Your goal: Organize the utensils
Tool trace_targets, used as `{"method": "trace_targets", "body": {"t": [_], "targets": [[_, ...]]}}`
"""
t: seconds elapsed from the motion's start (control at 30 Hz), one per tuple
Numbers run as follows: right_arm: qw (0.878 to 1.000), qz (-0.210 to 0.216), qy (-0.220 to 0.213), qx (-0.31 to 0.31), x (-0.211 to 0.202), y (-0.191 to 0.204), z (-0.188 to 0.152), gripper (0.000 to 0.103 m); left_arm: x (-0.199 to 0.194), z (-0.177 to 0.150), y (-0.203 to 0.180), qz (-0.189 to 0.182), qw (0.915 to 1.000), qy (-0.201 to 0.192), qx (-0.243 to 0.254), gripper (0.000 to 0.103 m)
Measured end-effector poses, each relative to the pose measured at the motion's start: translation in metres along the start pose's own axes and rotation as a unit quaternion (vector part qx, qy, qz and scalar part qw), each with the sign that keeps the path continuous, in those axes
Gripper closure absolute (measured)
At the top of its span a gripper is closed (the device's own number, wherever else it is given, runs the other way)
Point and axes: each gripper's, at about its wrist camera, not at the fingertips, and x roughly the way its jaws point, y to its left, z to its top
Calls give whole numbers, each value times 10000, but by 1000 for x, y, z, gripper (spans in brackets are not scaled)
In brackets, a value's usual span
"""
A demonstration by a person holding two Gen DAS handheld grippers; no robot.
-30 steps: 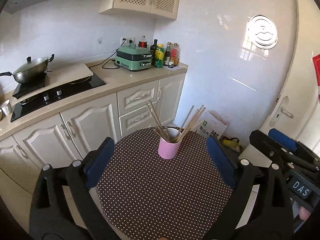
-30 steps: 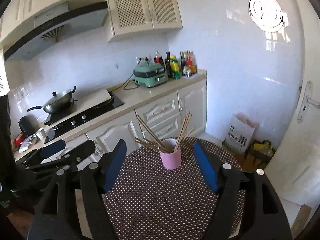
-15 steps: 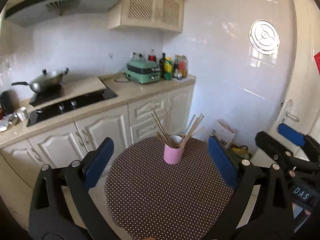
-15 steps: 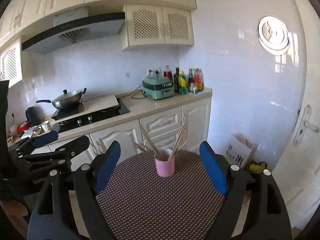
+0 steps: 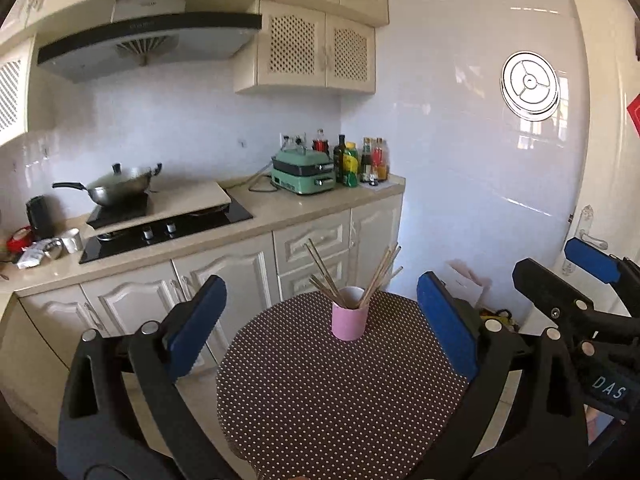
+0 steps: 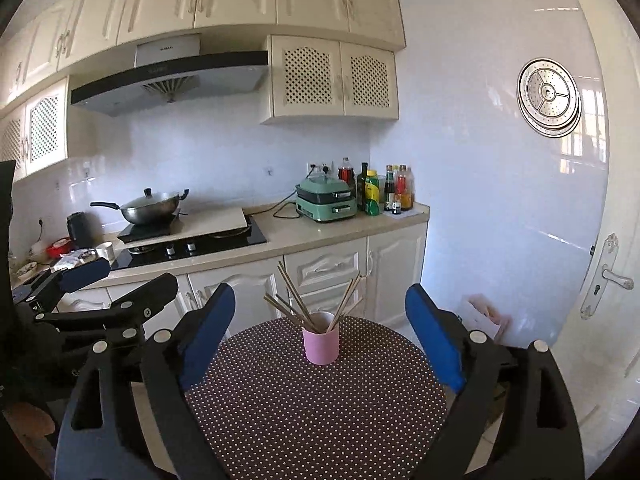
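Note:
A pink cup (image 5: 348, 324) (image 6: 321, 344) stands upright at the far side of a round table (image 5: 340, 400) (image 6: 320, 412) covered in brown dotted cloth. Several wooden chopsticks (image 5: 326, 276) (image 6: 298, 300) fan out of the cup. My left gripper (image 5: 320, 292) (image 6: 132, 276) is open, well short of the cup, with nothing between its blue pads. My right gripper (image 6: 320, 296) (image 5: 552, 264) sits beside it on the right. Its jaws are opening, and nothing is between them.
Behind the table runs a kitchen counter (image 6: 320, 236) with a black hob (image 6: 192, 244), a lidded wok (image 6: 152, 204), a green appliance (image 6: 326, 202) and bottles (image 6: 372, 192). Cream cabinets (image 6: 324, 268) stand below it. A door (image 6: 600, 280) and a paper bag (image 6: 480, 316) are at right.
Both grippers have drawn back from the table and tilted upward, so the cup looks smaller and farther. The right gripper's pads have spread wider apart.

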Motion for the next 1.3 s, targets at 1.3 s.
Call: {"method": "trace_targets", "body": {"t": [1.3], "targets": [[9985,154,-461,-243,-35,27,6,14,-64,5,13,504,9953,-810,155,7]]}}
